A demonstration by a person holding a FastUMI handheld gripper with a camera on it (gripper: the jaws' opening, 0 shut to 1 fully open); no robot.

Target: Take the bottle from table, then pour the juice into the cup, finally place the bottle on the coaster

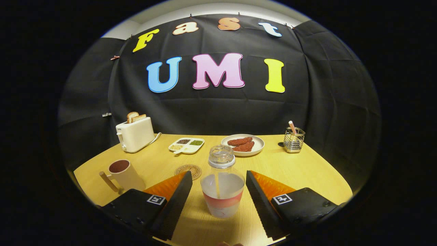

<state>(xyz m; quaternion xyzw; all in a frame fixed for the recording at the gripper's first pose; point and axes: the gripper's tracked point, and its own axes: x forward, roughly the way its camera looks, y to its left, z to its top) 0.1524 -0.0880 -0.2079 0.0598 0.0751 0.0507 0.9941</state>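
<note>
The gripper (218,201) is spread wide, with the bottle (222,182) standing upright between its fingers; a gap remains on each side, so neither finger touches it. The bottle's long axis is vertical, and the grasp appears to need only a straight closing of the fingers. The bottle stands near the front edge of the desk (307,171). The coaster (191,169) lies just behind the bottle, to its left. The cup (124,175) stands near the left edge. Toaster (135,134), tray (186,145), plate (243,144) and wire holder (294,139) line the far edge, well apart from the grasp path.
</note>
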